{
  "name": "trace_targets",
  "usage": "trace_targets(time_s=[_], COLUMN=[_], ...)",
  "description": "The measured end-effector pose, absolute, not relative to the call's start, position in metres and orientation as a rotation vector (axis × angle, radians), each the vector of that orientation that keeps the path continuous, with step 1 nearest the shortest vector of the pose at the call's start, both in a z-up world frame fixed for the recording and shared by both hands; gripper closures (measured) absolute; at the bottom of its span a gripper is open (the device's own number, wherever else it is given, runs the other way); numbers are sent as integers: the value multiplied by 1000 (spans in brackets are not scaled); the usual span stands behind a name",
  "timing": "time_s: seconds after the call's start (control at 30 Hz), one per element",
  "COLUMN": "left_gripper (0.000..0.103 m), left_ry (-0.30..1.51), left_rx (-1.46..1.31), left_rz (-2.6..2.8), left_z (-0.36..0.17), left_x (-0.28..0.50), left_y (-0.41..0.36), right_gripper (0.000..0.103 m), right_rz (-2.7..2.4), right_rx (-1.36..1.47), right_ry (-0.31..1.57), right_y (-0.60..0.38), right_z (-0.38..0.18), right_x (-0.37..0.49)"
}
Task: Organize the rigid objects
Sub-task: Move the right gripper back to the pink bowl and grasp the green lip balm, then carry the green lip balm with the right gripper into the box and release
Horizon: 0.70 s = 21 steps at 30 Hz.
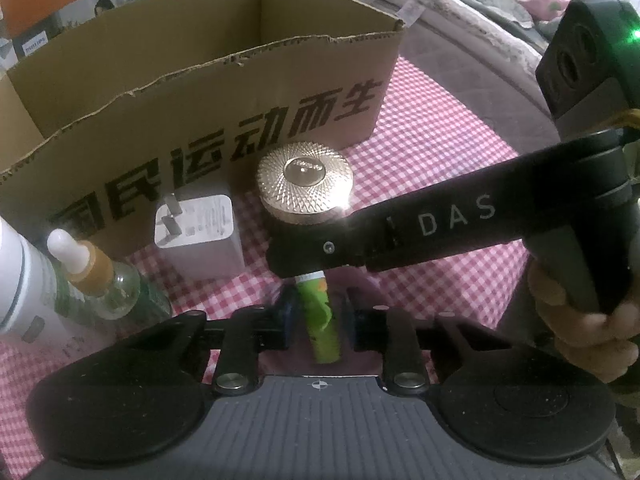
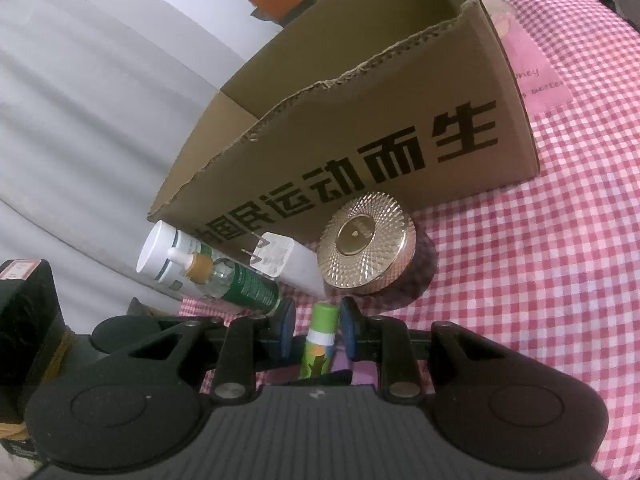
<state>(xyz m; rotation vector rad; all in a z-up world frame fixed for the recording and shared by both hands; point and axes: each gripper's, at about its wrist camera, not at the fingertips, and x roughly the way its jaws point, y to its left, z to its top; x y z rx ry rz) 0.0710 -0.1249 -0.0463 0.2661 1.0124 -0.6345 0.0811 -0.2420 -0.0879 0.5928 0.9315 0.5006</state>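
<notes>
A green stick [image 1: 320,332] with a white band and a green cap [image 2: 325,314] hangs between both grippers over the pink checked cloth [image 1: 440,160]. In the left wrist view my left gripper [image 1: 318,308] is shut on its patterned body. My right gripper [image 1: 310,268] reaches in from the right, a hand [image 1: 580,320] on its handle, and its black tip hides the cap. In the right wrist view the right gripper [image 2: 318,326] is shut on the stick [image 2: 318,354] near the white band, the right blue pad [image 2: 347,328] against it.
An open cardboard box [image 1: 240,80] with black lettering stands just behind. Along its front wall stand a gold-lidded jar [image 1: 306,182], a white plug charger [image 1: 200,236], a dropper bottle [image 1: 96,276] and a white bottle [image 1: 20,280]. Bedding [image 1: 460,0] lies at the far right.
</notes>
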Motion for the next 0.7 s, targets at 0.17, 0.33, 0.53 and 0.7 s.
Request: trace_targets(time_s=[0.17,0.33,0.53,0.7], left_gripper=[84,85,87,88], left_ry=[1006,999,978,952], left_rx=[266,266,278,282], left_rz=[-637,-638,-634,-635], left_z=[-47,-46,-42,-34], left_x=[72,71,67,61], left_y=[-127,-126,-125,-122], right_gripper=[79,86,87,87], right_rz=[506,505,510,513], right_rx=[601,595,585,573], right_ry=[925,907,889,868], right_y=[-244,-248,-248,-247], right_z=[-90,-88,-82,-75], right_x=[81,77,74,69])
